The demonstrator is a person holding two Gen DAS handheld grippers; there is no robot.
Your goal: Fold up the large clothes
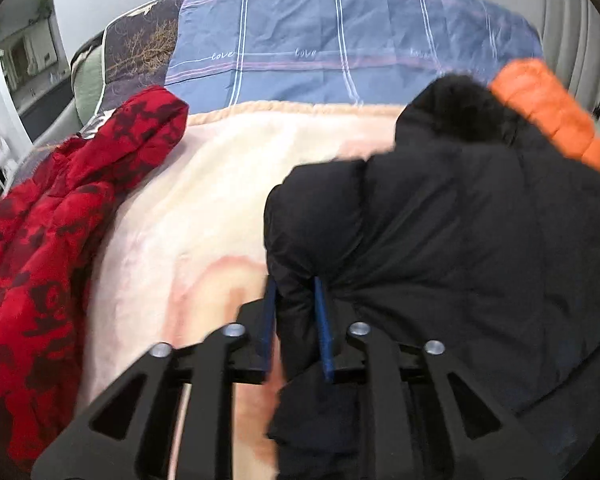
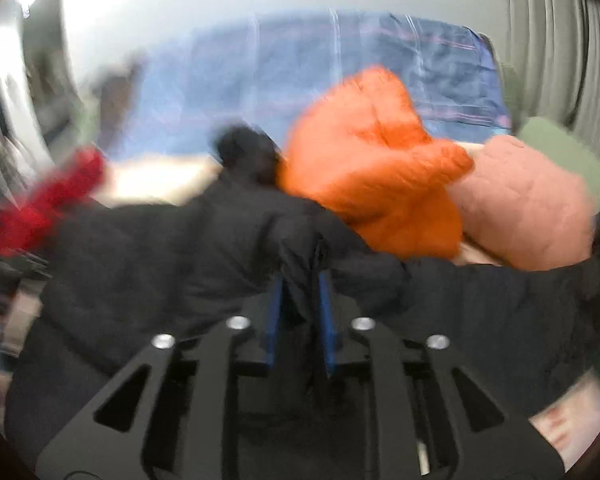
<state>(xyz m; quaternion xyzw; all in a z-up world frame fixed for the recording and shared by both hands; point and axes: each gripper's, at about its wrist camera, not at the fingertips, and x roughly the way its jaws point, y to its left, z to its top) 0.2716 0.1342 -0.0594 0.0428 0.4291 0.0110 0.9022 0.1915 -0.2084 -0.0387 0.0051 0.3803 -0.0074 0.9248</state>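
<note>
Two grippers grip one black padded jacket [image 1: 460, 220] on a bed. At far left lies a red patterned jacket [image 1: 52, 240], partly on the cream blanket [image 1: 204, 200]. Next, the left gripper [image 1: 296, 320] has its blue pads closed narrowly on a fold at the black jacket's left edge. Further right, the right gripper [image 2: 302, 312] pinches a bunched ridge of the same jacket. Beyond it sits an orange puffer jacket [image 2: 372, 168], touching a pink one [image 2: 528, 204]. A blue checked sheet [image 1: 340, 48] covers the far end of the bed.
</note>
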